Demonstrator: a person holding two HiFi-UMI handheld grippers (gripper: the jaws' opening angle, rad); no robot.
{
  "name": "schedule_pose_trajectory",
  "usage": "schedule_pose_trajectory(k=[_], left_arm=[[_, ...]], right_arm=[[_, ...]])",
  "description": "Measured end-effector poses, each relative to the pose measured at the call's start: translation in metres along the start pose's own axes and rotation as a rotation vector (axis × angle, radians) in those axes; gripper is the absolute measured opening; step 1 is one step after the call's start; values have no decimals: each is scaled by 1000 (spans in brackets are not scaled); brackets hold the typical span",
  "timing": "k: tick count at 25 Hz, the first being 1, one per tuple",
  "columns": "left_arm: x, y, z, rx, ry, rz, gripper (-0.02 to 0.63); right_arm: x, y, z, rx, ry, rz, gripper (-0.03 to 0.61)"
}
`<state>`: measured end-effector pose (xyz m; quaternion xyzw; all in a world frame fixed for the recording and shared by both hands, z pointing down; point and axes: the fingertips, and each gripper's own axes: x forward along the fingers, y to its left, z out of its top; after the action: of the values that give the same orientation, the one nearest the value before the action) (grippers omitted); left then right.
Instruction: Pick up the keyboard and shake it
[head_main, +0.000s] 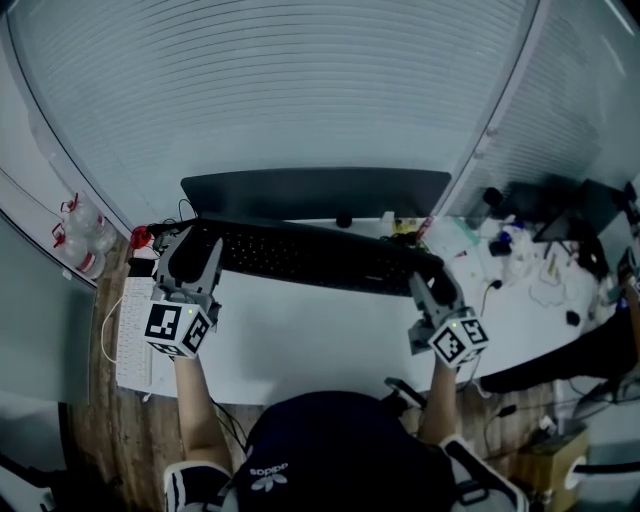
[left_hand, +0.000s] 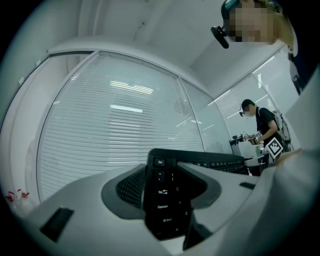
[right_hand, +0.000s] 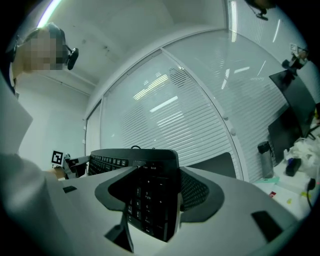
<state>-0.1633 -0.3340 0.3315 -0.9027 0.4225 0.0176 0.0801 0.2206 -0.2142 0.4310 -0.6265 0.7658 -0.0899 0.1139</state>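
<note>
Keyboard (head_main: 310, 258) is held by both ends, long axis running left-right across the body. It's in front of the monitor (head_main: 315, 192) and looks lifted off the white tabletop (head_main: 300, 340). Left gripper (head_main: 195, 255) fingers (left_hand: 95, 220) are clamped on the Esc/Tab end, right gripper (head_main: 428, 285) is clamped on the numpad end. Both grips sit on short edges only, so the shake needs both hands moving in sync. Out of phase would likely twist it loose.

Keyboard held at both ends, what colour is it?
The keyboard is black; the head view shows it best.
</note>
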Motion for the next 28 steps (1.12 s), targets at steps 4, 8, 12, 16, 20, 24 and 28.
schedule_pose_trajectory(k=[4,8,12,16,20,24,28], left_arm=[[-8,-5,-2,-16,13,-10,195],[-2,0,-5,-23,10,9,195],[-12,-6,-1,-16,12,-4,195],[-7,0,-2,-17,4,19,195],[-12,2,6,-10,-10,21,195],[-26,2,15,0,-43,25,195],[-40,3,22,-15,-67,40,195]], right_arm=[[-11,-1,-3,18,15,1,239],[3,0,4,-6,-1,19,241],[-12,3,3,9,18,19,239],[3,2,7,-26,-24,21,239],[1,12,13,-55,-61,32,241],[-7,23,13,-66,-105,39,241],[-12,37,27,-102,-136,52,239]])
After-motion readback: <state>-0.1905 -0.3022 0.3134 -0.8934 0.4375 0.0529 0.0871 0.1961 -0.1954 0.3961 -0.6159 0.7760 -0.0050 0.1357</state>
